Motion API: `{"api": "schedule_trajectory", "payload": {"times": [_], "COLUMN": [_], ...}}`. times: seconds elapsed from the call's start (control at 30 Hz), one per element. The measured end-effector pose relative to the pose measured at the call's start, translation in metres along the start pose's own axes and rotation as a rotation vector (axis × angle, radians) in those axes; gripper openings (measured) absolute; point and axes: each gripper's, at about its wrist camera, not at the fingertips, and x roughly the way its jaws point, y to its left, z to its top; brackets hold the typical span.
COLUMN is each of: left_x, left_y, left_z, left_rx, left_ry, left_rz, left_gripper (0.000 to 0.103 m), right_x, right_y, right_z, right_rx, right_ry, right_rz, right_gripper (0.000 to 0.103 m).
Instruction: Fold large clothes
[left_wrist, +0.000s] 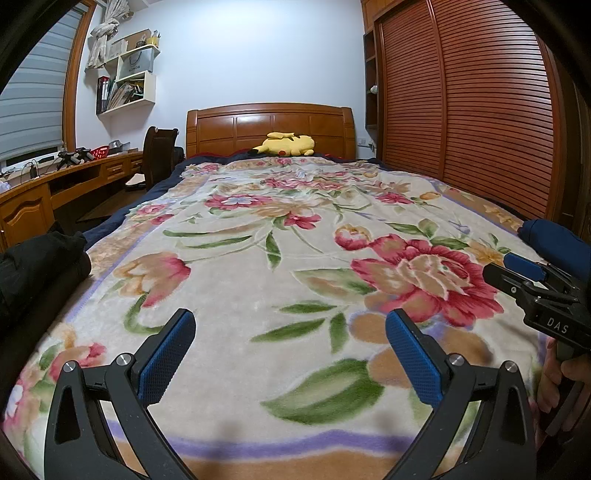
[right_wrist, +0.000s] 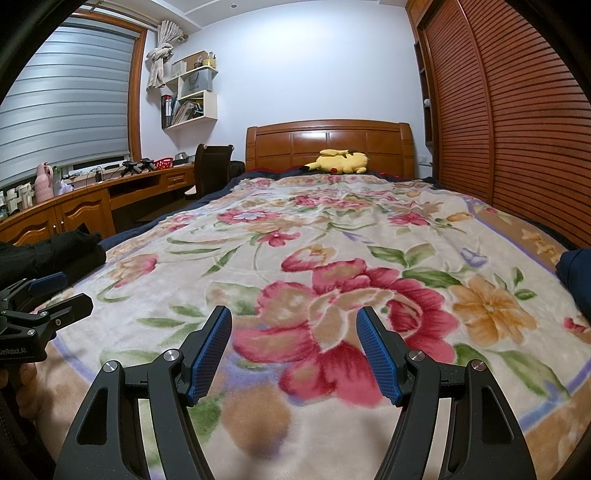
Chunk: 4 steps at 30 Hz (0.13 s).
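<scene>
A black garment (left_wrist: 40, 266) lies bunched at the bed's left edge; it also shows in the right wrist view (right_wrist: 62, 253). A navy garment (left_wrist: 557, 247) lies at the right edge, also in the right wrist view (right_wrist: 576, 280). My left gripper (left_wrist: 290, 328) is open and empty above the floral blanket (left_wrist: 258, 280). My right gripper (right_wrist: 294, 325) is open and empty above the same blanket (right_wrist: 369, 229). Each gripper appears at the side of the other's view: the right gripper (left_wrist: 513, 269) and the left gripper (right_wrist: 55, 291).
A yellow plush toy (left_wrist: 286, 144) lies at the wooden headboard (left_wrist: 269, 127). A wooden desk (left_wrist: 55, 184) with a chair (left_wrist: 159, 155) runs along the left. A slatted wardrobe (left_wrist: 461, 103) stands close on the right.
</scene>
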Motion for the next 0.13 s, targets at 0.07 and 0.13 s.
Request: {"api": "schedule_trajectory", "payload": {"times": [0.07,0.13], "left_x": [0.0000,0.0000], "left_y": [0.0002,0.0001], "left_z": [-0.0002,0.0000], "left_rx": [0.000,0.000], "left_ry": [0.000,-0.001], "left_rz": [0.000,0.001], "left_gripper": [0.103,0.103], "right_x": [0.0000,0.0000], "right_y": [0.0000,-0.0001], "right_z": [0.0000,0.0000], "right_rx": [0.000,0.000], "right_ry": [-0.001,-0.001], "right_rz": [0.000,0.000], "right_gripper": [0.072,0.072]}}
